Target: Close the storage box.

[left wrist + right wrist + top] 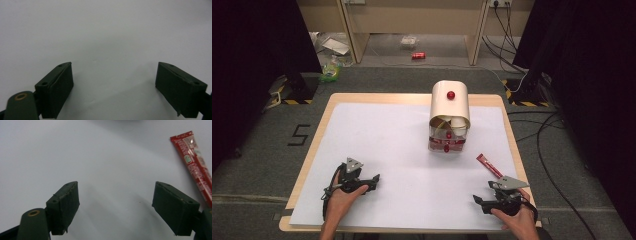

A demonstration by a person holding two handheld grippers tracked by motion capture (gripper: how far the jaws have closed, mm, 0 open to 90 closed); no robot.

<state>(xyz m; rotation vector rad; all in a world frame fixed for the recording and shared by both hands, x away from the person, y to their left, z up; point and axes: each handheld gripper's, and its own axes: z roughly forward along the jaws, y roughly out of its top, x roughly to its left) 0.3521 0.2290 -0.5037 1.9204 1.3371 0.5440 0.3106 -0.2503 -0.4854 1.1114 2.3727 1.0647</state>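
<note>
While resting on white sheet (402, 165), left gripper (113, 82) and right gripper (115, 205) both gaping, holding nothing; red sachet (197, 167) lying just beside right.

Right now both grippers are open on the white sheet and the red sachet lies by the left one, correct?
Not quite. The red sachet lies by the right gripper, not the left gripper; the high view and the right gripper view show it. Both grippers are open on the white sheet.
</note>
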